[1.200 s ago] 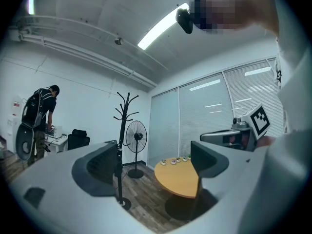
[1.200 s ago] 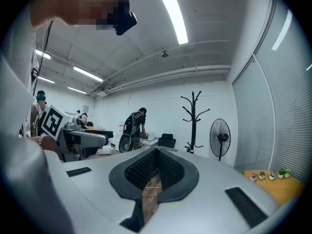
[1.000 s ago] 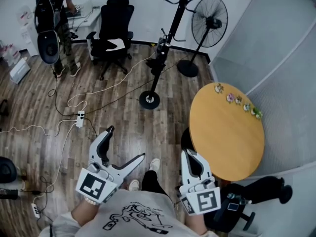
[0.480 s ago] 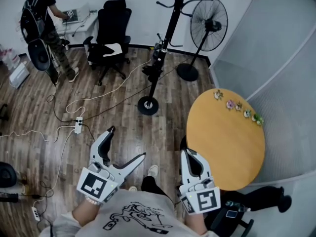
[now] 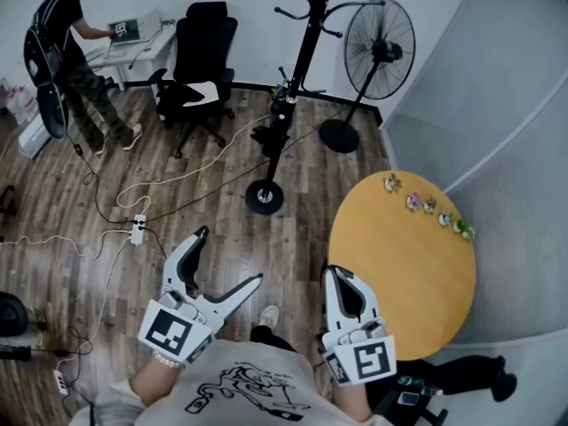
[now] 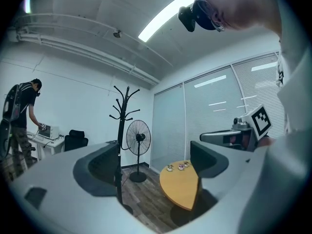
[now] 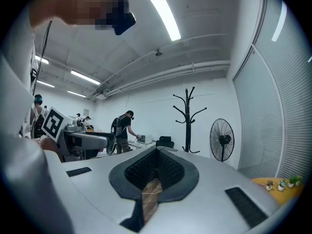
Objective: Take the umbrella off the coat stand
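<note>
On wood floor [image 5: 217,238]: coat stand [image 5: 289,85]; fan [image 5: 379,43]; rd table [image 5: 404,269].

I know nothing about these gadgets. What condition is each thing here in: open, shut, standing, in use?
left gripper: open, nothing between its jaws.
right gripper: shut, empty.
coat stand: upright on the floor.
dark bundle: hanging on the stand's pole, maybe the umbrella.
fan: upright; spinning or not, cannot tell.
office chair: nobody sitting in it.
round table: bare except small plants at its far edge.
</note>
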`<control>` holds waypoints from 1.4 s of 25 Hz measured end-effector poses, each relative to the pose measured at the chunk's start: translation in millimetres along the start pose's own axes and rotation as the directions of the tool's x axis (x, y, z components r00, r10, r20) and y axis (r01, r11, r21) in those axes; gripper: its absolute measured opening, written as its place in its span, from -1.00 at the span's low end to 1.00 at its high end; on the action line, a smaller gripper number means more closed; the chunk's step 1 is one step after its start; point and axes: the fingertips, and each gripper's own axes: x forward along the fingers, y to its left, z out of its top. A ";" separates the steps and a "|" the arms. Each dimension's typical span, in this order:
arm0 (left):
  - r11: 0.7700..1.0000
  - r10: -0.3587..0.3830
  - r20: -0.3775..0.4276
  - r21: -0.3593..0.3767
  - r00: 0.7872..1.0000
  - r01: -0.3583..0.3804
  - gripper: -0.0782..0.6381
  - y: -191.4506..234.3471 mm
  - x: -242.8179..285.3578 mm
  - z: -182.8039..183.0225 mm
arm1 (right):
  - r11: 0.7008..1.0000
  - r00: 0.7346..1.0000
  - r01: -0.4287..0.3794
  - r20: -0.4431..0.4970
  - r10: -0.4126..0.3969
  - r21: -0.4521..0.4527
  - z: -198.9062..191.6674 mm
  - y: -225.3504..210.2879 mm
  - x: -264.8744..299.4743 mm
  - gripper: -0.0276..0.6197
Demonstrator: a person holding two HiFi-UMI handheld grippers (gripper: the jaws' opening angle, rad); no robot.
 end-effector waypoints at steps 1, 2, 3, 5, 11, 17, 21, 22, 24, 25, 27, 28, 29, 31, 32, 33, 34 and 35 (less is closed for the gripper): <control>1.000 -0.002 0.007 0.002 1.000 0.002 0.49 -0.1 5.5 1.1 | 1.000 1.000 -0.003 0.001 0.003 0.000 1.3 -4.7 3.0 -0.87; 1.000 -0.001 0.011 0.004 1.000 0.001 0.49 0.3 10.7 2.0 | 1.000 1.000 -0.005 0.002 0.005 0.000 2.9 -9.3 5.8 -0.87; 1.000 0.000 0.009 0.005 1.000 0.000 0.49 0.9 15.5 1.8 | 1.000 1.000 -0.006 0.003 0.006 -0.001 4.4 -14.0 8.4 -0.87; 1.000 0.007 -0.007 0.008 1.000 -0.007 0.49 1.4 25.4 0.9 | 1.000 1.000 -0.007 0.005 0.007 0.000 6.1 -24.4 12.6 -0.87; 1.000 0.014 0.010 0.010 1.000 -0.015 0.49 -0.6 58.6 12.3 | 1.000 1.000 -0.012 0.012 0.012 0.003 8.6 -54.8 25.5 -0.87; 1.000 0.004 0.000 0.007 1.000 -0.004 0.49 -9.6 86.5 7.6 | 1.000 1.000 -0.020 0.010 0.020 0.011 5.5 -81.9 32.8 -0.87; 1.000 -0.001 -0.005 0.009 1.000 0.001 0.49 -14.2 103.9 7.3 | 1.000 1.000 -0.027 0.012 0.027 0.015 5.0 -97.0 37.5 -0.87; 1.000 0.003 -0.011 0.013 1.000 -0.002 0.49 -15.0 108.1 6.7 | 0.999 1.000 -0.029 0.012 0.028 0.016 4.5 -100.9 38.1 -0.87; 1.000 0.017 -0.032 0.023 0.999 -0.016 0.49 -16.5 117.5 6.0 | 0.999 1.000 -0.029 0.012 0.029 0.018 2.8 -110.3 38.3 -0.87; 1.000 0.020 -0.039 0.024 0.999 -0.019 0.49 -17.7 122.6 5.7 | 0.999 1.000 -0.028 0.011 0.027 0.020 2.1 -115.7 38.5 -0.87; 1.000 0.006 -0.035 0.014 0.999 -0.005 0.49 -21.2 131.5 3.0 | 0.999 1.000 -0.023 0.010 0.023 0.022 1.0 -126.4 40.1 -0.87; 1.000 -0.002 -0.030 0.010 1.000 0.003 0.49 -22.4 135.3 1.6 | 1.000 1.000 -0.021 0.010 0.021 0.023 0.3 -131.0 41.5 -0.87; 1.000 -0.006 -0.027 0.009 1.000 0.007 0.49 -22.8 138.7 1.0 | 1.000 1.000 -0.019 0.009 0.018 0.025 -0.5 -134.8 42.9 -0.87; 1.000 -0.009 -0.026 0.007 1.000 0.010 0.49 -22.6 144.5 0.3 | 0.999 1.000 -0.016 0.008 0.015 0.028 -2.0 -140.5 45.4 -0.87; 1.000 -0.010 -0.026 0.006 1.000 0.010 0.49 -22.3 147.5 0.4 | 0.999 1.000 -0.015 0.007 0.015 0.030 -2.4 -142.9 46.6 -0.87; 1.000 -0.010 -0.026 0.005 1.000 0.010 0.49 -22.0 150.6 0.5 | 0.999 1.000 -0.016 0.005 0.015 0.030 -2.7 -145.5 47.9 -0.87; 1.000 -0.009 -0.029 0.002 1.000 0.009 0.49 -21.9 153.6 -0.3 | 0.999 1.000 -0.016 0.004 0.016 0.030 -3.1 -148.5 49.4 -0.87; 1.000 -0.008 -0.033 0.000 0.999 0.008 0.49 -21.7 156.2 -1.7 | 0.999 1.000 -0.017 0.004 0.017 0.031 -3.5 -151.4 51.0 -0.87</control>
